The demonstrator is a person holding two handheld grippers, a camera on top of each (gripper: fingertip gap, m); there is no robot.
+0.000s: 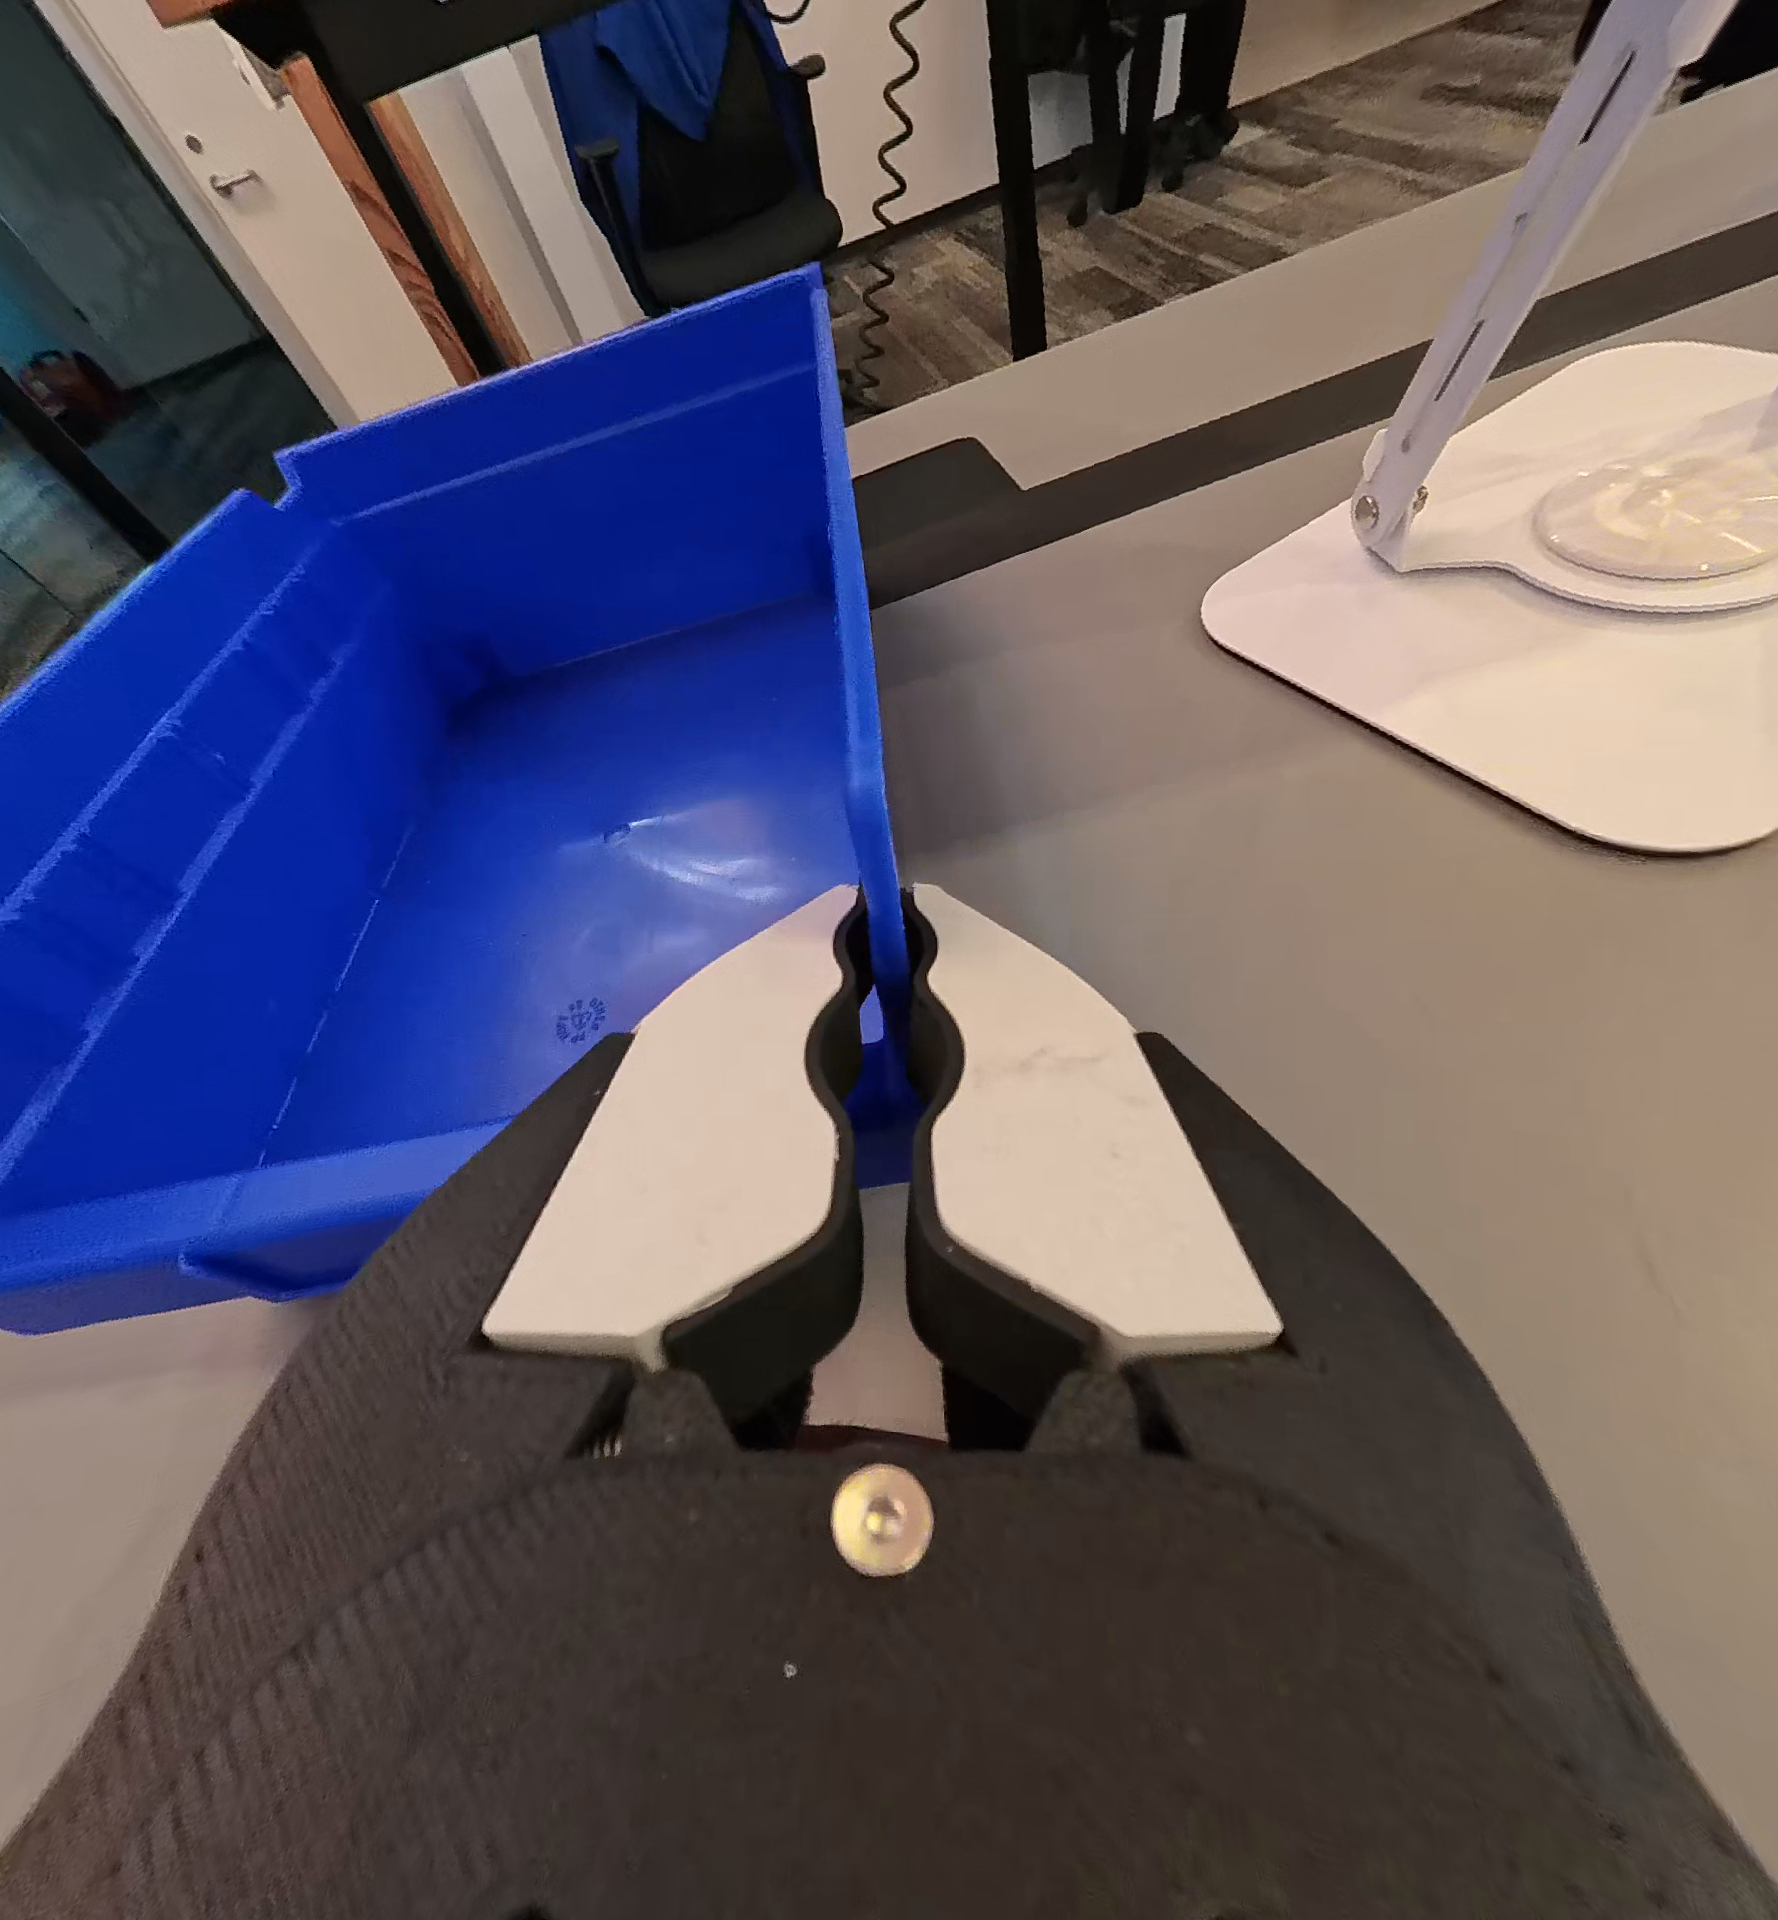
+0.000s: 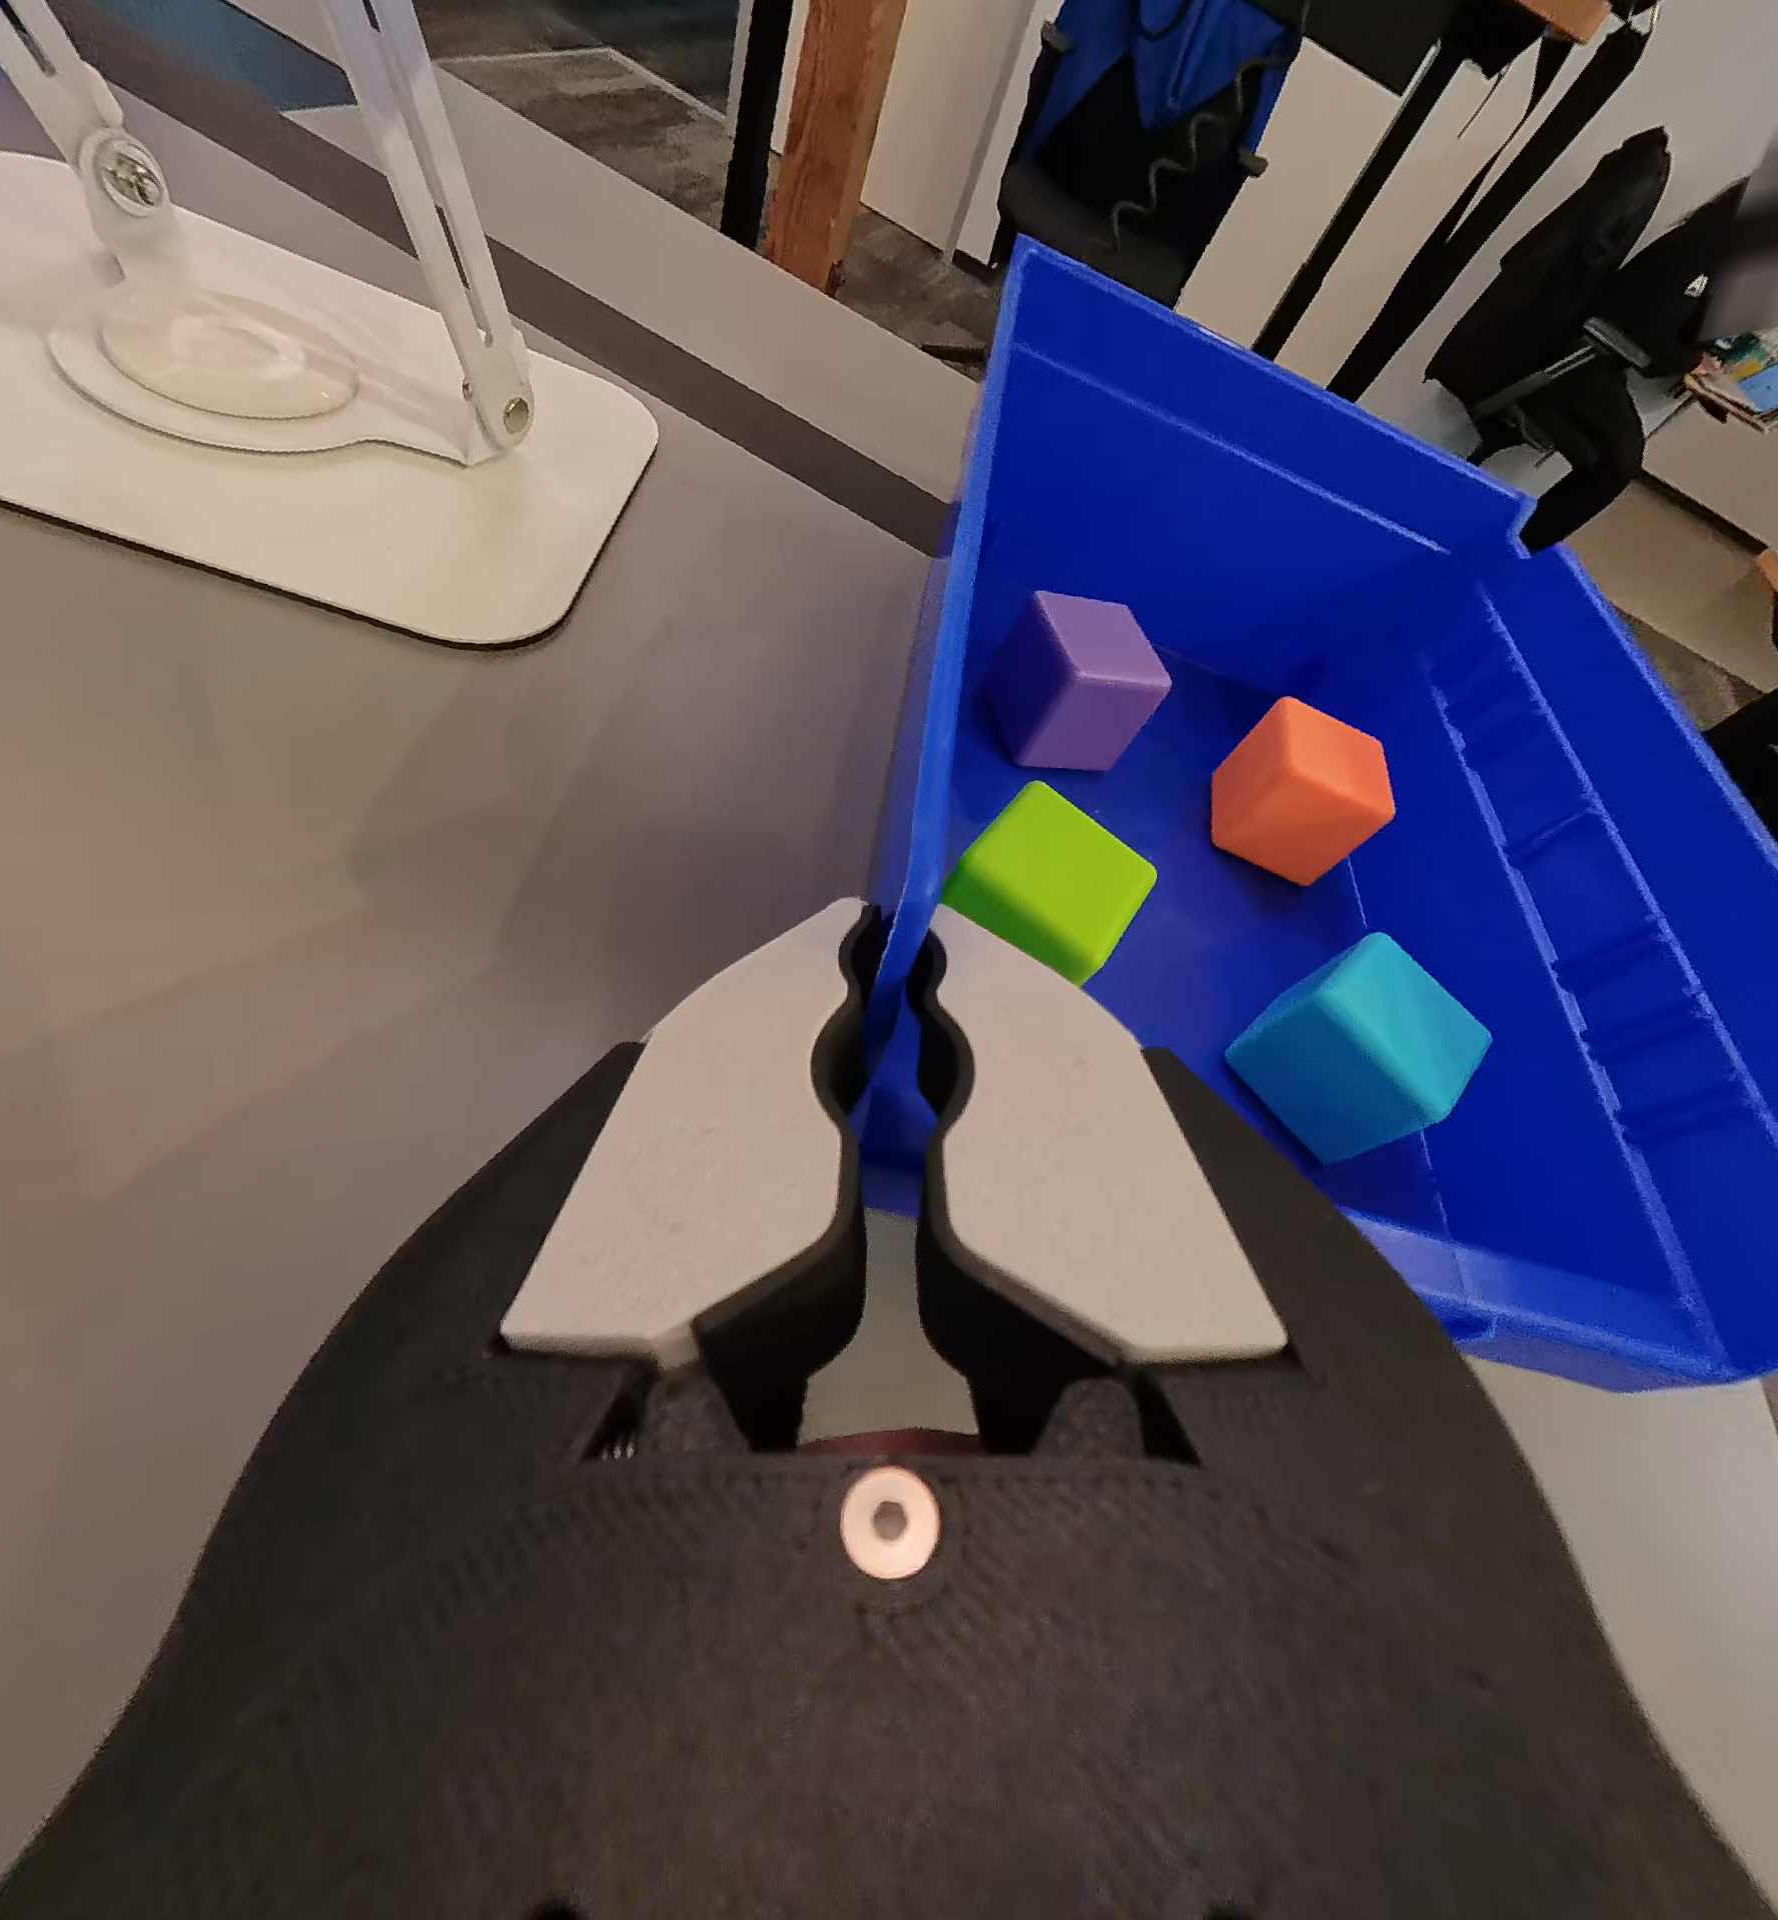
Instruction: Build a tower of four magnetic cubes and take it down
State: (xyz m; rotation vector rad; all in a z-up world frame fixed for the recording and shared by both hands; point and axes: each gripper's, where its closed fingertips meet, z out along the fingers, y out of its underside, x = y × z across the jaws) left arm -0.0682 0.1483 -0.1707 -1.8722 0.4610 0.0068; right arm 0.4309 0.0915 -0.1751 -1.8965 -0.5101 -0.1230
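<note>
In the left wrist view an empty blue bin [image 1: 573, 561] sits on the grey table. My left gripper [image 1: 885, 904] is shut on the thin right side wall of this bin, near its front corner. In the right wrist view another blue bin [image 2: 1228, 499] holds a purple cube [image 2: 1077, 681], an orange cube [image 2: 1300, 790], a green cube [image 2: 1051, 878] and a teal cube [image 2: 1363, 1044], all lying loose and apart. My right gripper [image 2: 890, 925] is shut on that bin's left side wall, next to the green cube.
A white stand with a flat base [image 1: 1550, 665] and slanted arms stands on the table between the two bins; it also shows in the right wrist view [image 2: 345, 499]. Chairs, desk legs and hanging clothes lie beyond the table's far edge. About 50 centimetres separates my left fingertips from my right. My left gripper is the nearer one to the flat base [image 1: 1550, 665]: about 20 centimetres, against 30 centimetres.
</note>
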